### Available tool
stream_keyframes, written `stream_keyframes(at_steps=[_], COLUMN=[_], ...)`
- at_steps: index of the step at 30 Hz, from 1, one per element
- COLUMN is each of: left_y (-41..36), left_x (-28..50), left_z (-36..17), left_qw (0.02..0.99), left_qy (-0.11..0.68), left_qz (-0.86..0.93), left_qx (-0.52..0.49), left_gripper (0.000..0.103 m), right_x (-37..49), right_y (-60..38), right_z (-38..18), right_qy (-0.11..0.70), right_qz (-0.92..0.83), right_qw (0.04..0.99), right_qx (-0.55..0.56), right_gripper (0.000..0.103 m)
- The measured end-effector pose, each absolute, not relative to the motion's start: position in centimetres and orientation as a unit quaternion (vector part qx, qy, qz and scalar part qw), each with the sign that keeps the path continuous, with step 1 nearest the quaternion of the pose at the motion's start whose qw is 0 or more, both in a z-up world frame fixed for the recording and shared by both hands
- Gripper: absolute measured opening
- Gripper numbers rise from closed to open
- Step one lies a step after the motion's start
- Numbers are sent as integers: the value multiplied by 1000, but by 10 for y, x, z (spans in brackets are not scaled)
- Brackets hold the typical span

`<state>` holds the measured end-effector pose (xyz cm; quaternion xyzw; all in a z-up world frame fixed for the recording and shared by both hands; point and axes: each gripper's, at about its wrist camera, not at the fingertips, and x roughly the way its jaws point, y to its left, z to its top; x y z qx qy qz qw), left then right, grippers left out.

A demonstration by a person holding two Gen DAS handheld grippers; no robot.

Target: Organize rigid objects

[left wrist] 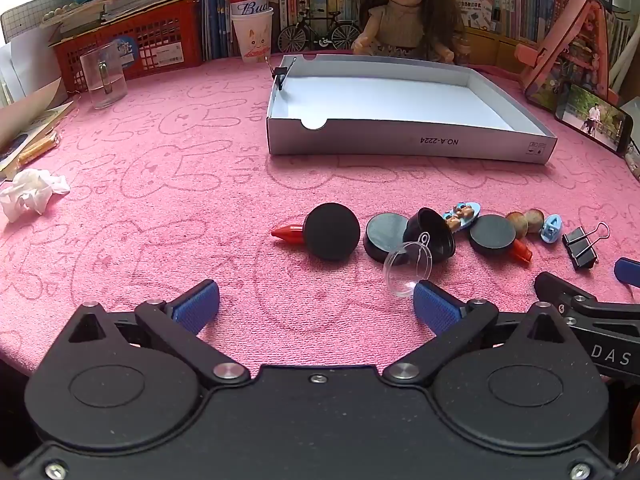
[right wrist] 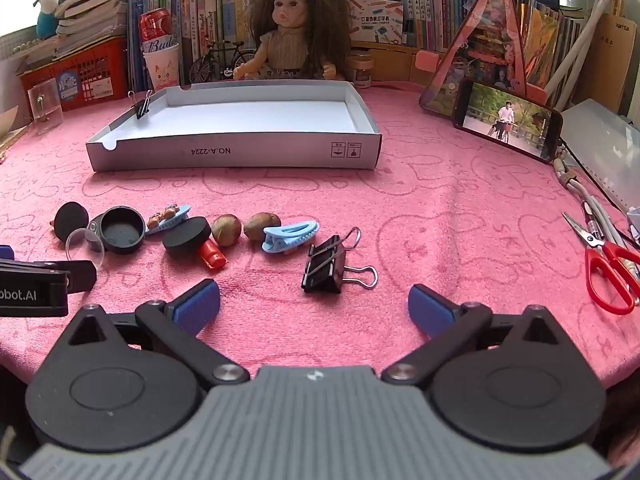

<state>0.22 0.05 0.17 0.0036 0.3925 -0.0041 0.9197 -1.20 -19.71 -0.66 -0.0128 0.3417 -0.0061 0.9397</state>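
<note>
A white shallow box (left wrist: 404,142) (right wrist: 236,152) lies on the pink cloth, with a small binder clip (left wrist: 281,74) (right wrist: 141,109) on its left wall. A row of small items lies in front of it: a black dome (left wrist: 331,231), black round lids (left wrist: 386,236) (right wrist: 187,236), a black cup (right wrist: 122,229), a clear half shell (left wrist: 408,266), a red piece (right wrist: 212,258), two nuts (right wrist: 226,230), a blue hair clip (right wrist: 290,235) and a large black binder clip (right wrist: 326,264) (left wrist: 580,248). My left gripper (left wrist: 316,304) is open and empty near the row. My right gripper (right wrist: 314,304) is open and empty just behind the binder clip.
A doll (left wrist: 404,12) sits behind the box with books, a red basket (left wrist: 132,46) and a can in a cup (left wrist: 252,24). A glass (left wrist: 103,76) and crumpled tissue (left wrist: 30,196) lie left. A phone (right wrist: 508,120) and red scissors (right wrist: 608,268) lie right.
</note>
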Motion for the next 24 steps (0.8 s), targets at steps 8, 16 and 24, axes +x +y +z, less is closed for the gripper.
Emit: stream_keyframes(at_steps=[8,16,24], left_y=[1,1,1], left_x=[-2,-2,-2], left_z=[0,1,0], left_qw=[921,921,921], left_qy=[391,390,390], left_qz=[0,0,0], left_qx=[3,3,3], left_gripper=[103,103,103], right_x=[-12,-13,-13], right_y=[-197,-197,-197], right_z=[-7,-7,-7], right_qy=[341,341,341], right_qz=[-7,-7,-7], right_qw=[940,940,940], right_qx=[-13,-13,-13], right_gripper=[103,103,103])
